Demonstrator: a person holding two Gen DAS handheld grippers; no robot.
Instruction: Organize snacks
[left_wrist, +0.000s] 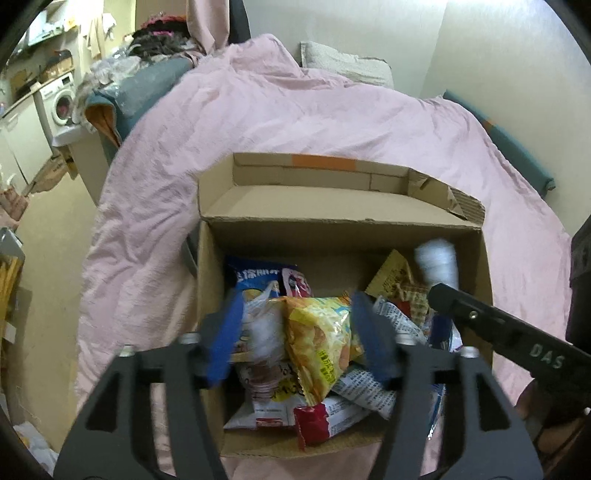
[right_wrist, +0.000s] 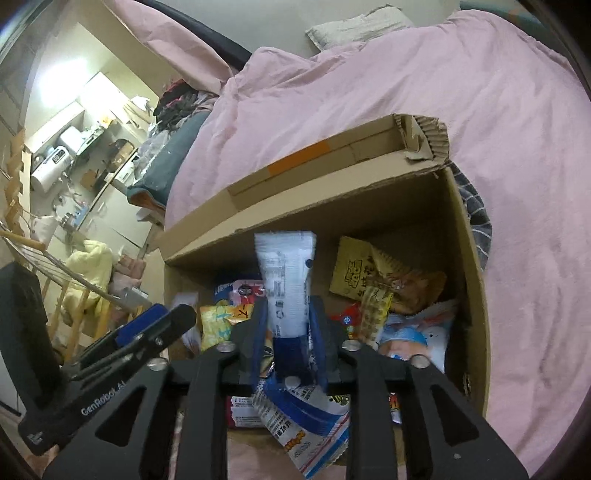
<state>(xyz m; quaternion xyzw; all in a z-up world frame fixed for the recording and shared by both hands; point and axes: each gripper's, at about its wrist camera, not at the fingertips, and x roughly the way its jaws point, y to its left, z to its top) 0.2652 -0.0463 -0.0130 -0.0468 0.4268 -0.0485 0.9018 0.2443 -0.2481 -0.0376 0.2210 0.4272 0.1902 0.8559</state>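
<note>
Showing: 2 hand-held grippers working over a cardboard box (left_wrist: 207, 280) of snacks, the box sitting on a pink duvet (left_wrist: 295, 110).
Box: standing open, its far flap (right_wrist: 332, 173) folding back toward the pillow (left_wrist: 343, 62); an orange tape strip (left_wrist: 323, 162) is showing on that flap, and the flap's right corner is looking torn.
Left gripper (left_wrist: 295, 328): pointing down into the box, its blue fingers (left_wrist: 225, 343) standing apart on either side of a yellow bag (left_wrist: 321, 343); the fingers are looking motion-blurred, and no pad is seen pressing on the bag.
Yellow bag: lying near the top of the heap, inside the box, resting on a white printed packet (left_wrist: 373, 391) and a red-edged packet (left_wrist: 314, 424).
Right gripper (right_wrist: 290, 332): reaching into the box from the right side, its fingers (right_wrist: 258, 343) flanking a white pouch (right_wrist: 288, 280); whether the pads are pressing on the pouch cannot be told.
White pouch: standing upright between the right fingers, its wide end rising toward the box's back wall.
Other snacks: a tan bag (right_wrist: 354, 273) is leaning in the back right corner; a blue bag (left_wrist: 258, 275) is sitting at the back left.
Background: a washing machine (left_wrist: 59, 103) is showing at far left.
</note>
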